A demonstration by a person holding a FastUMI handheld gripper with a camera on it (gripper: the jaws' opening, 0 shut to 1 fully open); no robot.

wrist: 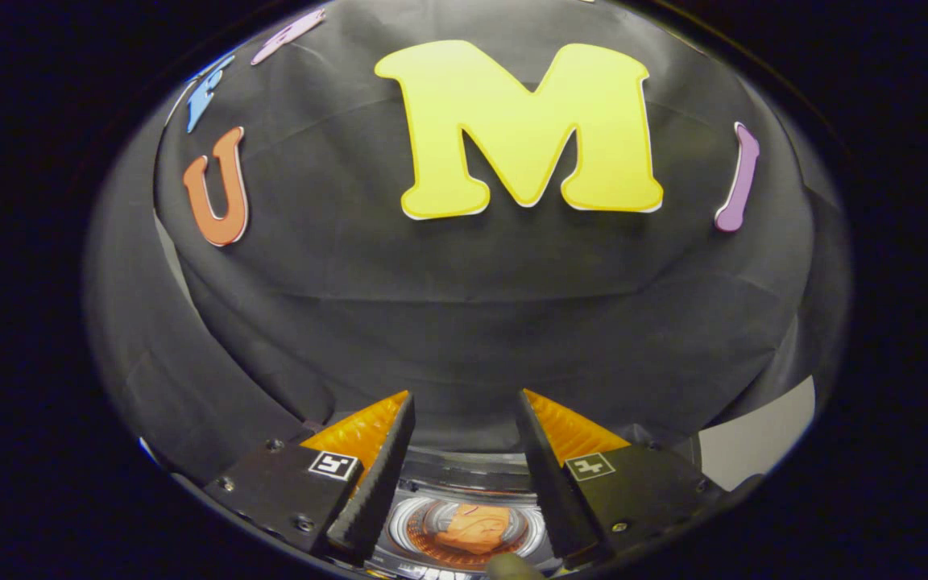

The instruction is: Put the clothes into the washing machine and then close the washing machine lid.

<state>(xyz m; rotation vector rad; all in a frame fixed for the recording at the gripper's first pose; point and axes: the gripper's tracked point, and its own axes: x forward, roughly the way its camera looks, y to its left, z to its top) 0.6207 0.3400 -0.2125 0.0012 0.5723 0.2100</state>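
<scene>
2 fingers of gripper spread apart, holding nothing. Orange clothes lie inside washing machine drum w/ lid open, below & between the fingers.

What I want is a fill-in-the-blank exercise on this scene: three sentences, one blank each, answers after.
1. The gripper has its jaws ____, with nothing gripped.
2. Seen between the jaws, the garment in the washing machine drum is coloured ____.
3. Beyond the jaws hangs the booth's cloth wall, coloured ____.
Missing words: open; orange; black.
</scene>
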